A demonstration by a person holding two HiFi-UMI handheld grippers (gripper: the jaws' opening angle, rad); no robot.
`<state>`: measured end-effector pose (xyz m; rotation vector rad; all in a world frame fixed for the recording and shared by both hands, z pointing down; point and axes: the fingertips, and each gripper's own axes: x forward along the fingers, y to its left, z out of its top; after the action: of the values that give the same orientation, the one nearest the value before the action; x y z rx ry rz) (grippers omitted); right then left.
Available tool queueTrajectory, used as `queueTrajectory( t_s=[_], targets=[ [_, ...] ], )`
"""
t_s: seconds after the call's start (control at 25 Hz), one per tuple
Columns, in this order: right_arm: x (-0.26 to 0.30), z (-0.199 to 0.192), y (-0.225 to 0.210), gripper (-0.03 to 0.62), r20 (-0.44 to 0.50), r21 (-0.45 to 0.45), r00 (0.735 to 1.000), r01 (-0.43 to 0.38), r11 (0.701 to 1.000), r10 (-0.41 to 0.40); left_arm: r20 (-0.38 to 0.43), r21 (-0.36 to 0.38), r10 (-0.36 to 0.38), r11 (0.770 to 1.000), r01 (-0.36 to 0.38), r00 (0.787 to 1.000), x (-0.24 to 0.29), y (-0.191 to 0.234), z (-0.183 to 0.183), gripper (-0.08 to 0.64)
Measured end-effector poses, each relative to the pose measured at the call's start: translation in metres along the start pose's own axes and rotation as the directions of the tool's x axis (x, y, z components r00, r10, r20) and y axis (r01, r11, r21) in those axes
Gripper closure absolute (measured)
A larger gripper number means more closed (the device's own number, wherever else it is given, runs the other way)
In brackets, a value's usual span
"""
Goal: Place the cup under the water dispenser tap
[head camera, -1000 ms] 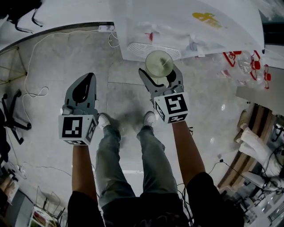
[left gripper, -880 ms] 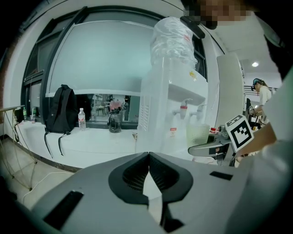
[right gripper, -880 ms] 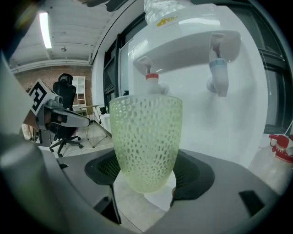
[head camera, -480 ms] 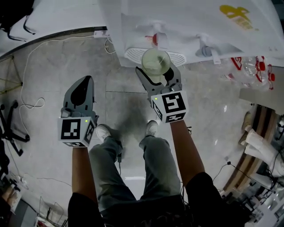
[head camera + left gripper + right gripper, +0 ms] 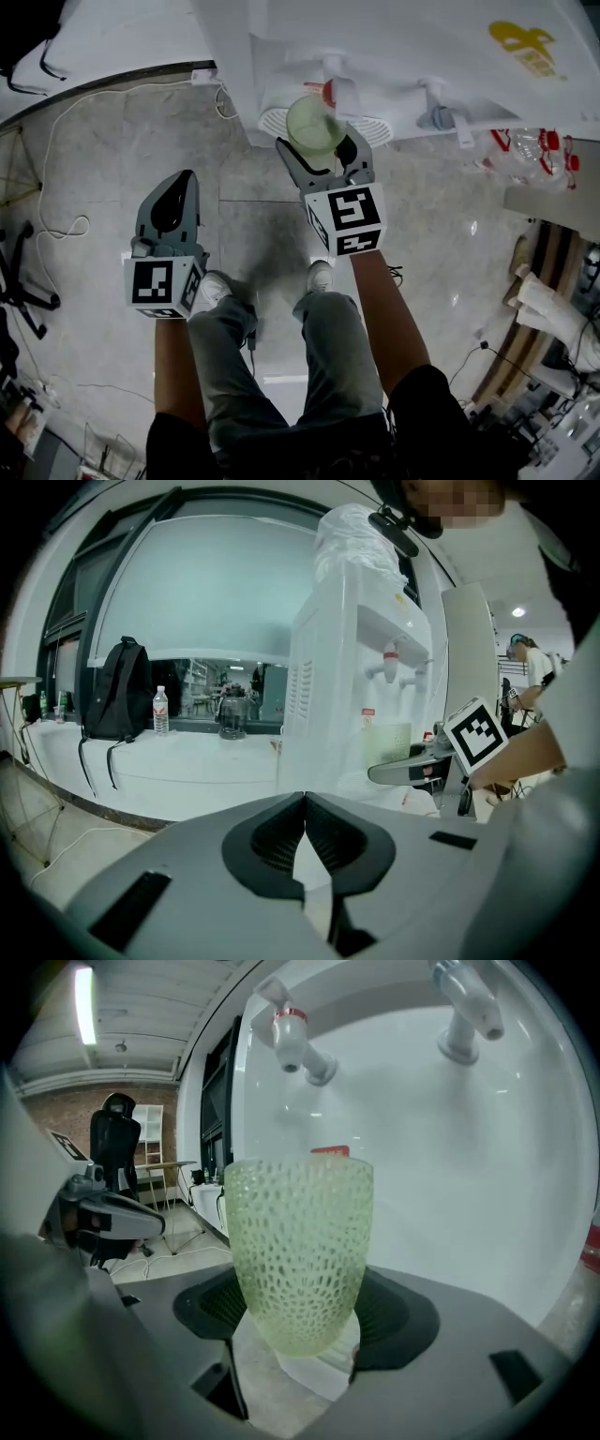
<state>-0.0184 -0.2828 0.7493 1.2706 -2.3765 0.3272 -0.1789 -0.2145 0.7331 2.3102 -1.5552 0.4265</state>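
Right gripper (image 5: 317, 155) is clamped on the cup (image 5: 300, 1241), a translucent pale-green tumbler with pebbled honeycomb skin and a rounded base. It's upright before the smooth white water dispenser (image 5: 403, 56), just below the red-capped tap (image 5: 292, 1035), by the slotted drip tray (image 5: 377, 129). Left gripper (image 5: 302, 803), matte grey with ribbed black pads, is clenched on nothing, off to the side.

Translucent pale-green cup (image 5: 300, 1251), dimpled honeycomb surface; water dispenser (image 5: 450, 1166), smooth glossy white plastic; left gripper (image 5: 305, 799), matt grey plastic with ribbed black pads.
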Motion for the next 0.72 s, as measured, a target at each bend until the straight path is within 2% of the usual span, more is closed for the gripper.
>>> queueTrajectory(
  t_s=[0.72],
  targets=[
    [0.019, 0.002, 0.002, 0.244, -0.087, -0.028, 0.993, 0.071, 0.997, -0.073, -0.038, -0.019, -0.011, 1.000, 0.010, 0.999, -0.003, 0.010, -0.012, 0.545]
  ],
)
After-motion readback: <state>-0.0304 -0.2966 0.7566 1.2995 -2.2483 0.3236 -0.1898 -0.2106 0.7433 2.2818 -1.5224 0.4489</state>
